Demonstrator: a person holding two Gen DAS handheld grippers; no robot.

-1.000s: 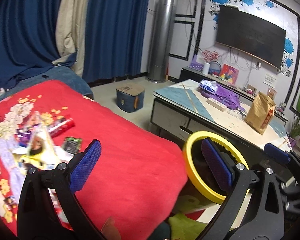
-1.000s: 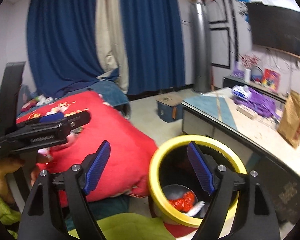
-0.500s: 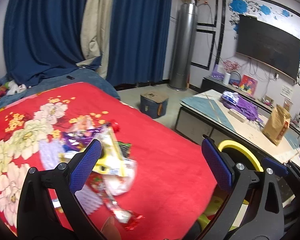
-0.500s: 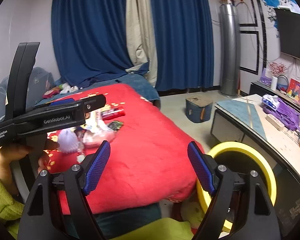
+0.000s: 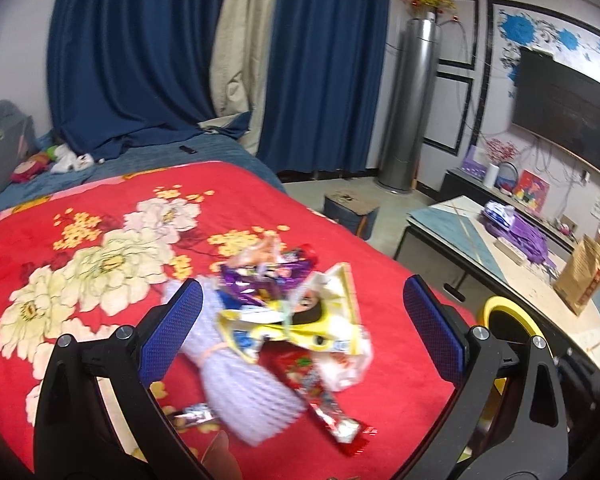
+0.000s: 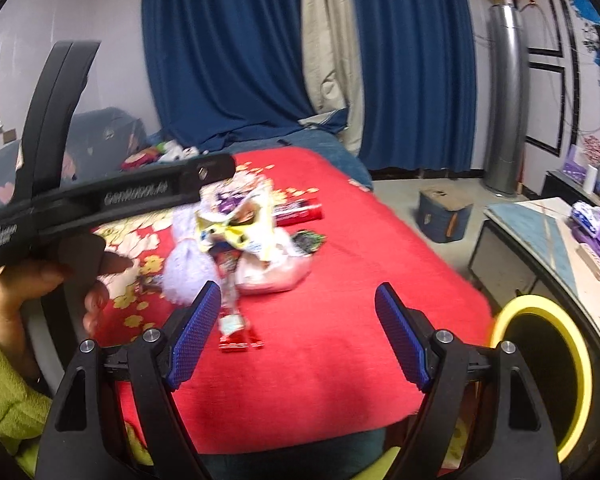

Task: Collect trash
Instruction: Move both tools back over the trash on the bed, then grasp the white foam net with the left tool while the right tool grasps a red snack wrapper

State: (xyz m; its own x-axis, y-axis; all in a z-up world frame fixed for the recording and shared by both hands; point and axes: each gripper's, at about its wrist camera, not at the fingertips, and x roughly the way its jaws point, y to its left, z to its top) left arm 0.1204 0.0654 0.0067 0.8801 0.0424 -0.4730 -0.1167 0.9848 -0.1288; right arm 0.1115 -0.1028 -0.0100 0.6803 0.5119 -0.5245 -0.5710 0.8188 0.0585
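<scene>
A heap of trash lies on the red flowered blanket (image 5: 80,208): a yellow and white snack bag (image 5: 312,320), a purple wrapper (image 5: 260,280), a lilac foam net (image 5: 240,384) and a red candy wrapper (image 5: 332,420). My left gripper (image 5: 300,336) is open and hovers right over the heap. The heap shows in the right wrist view (image 6: 240,240), with a red tube (image 6: 300,212) and a dark packet (image 6: 308,240) behind it. My right gripper (image 6: 296,336) is open and empty, short of the heap. A yellow-rimmed bin (image 6: 540,376) stands at the right.
A low table (image 5: 480,240) with a brown paper bag (image 5: 580,280) and purple items stands right of the bed. A blue box (image 6: 444,216) sits on the floor. Blue curtains (image 5: 140,60) and a tall silver cylinder (image 5: 412,104) stand behind.
Both grippers swung left, away from the yellow bin and toward the bed. The trash heap now sits between the left fingers, and the bin has slid to the right edge.
</scene>
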